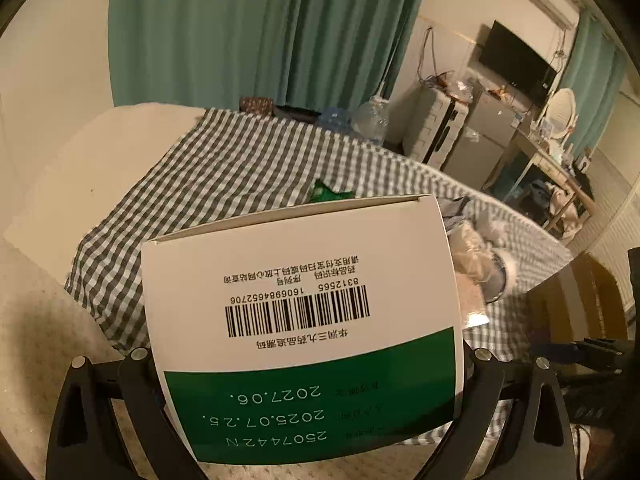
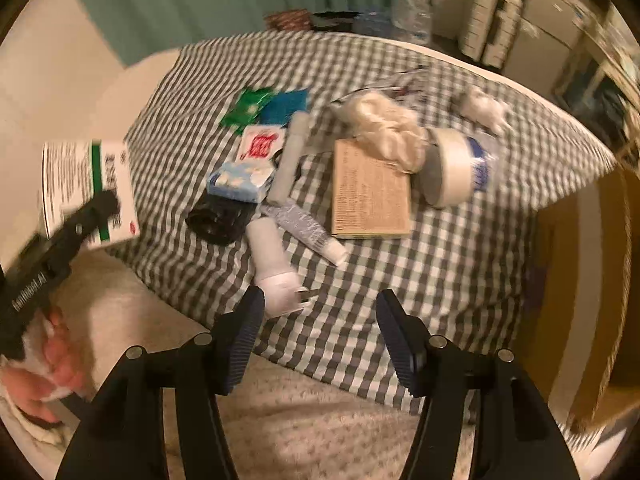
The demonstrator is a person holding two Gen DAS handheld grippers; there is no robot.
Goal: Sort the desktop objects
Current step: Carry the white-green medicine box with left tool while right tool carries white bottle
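Note:
My left gripper (image 1: 316, 392) is shut on a white and green medicine box (image 1: 304, 320) with a barcode, held up above the checked cloth (image 1: 224, 168). The same box (image 2: 86, 188) shows at the left of the right wrist view, clamped by the left gripper (image 2: 96, 208). My right gripper (image 2: 320, 312) is open and empty above the near edge of the cloth (image 2: 440, 272). Just beyond its left finger lies a white charger plug (image 2: 274, 272). Further off lie a tube (image 2: 304, 228), a tan booklet (image 2: 370, 192), a tape roll (image 2: 452, 168) and a blue tissue pack (image 2: 240, 180).
A black crumpled item (image 2: 218, 216), a red and white packet (image 2: 260, 144), green (image 2: 246, 106) and blue (image 2: 290, 104) sachets and a cream bundle (image 2: 390, 128) lie on the cloth. A cardboard box (image 2: 592, 300) stands at the right. Water bottles (image 1: 370, 120) stand behind the table.

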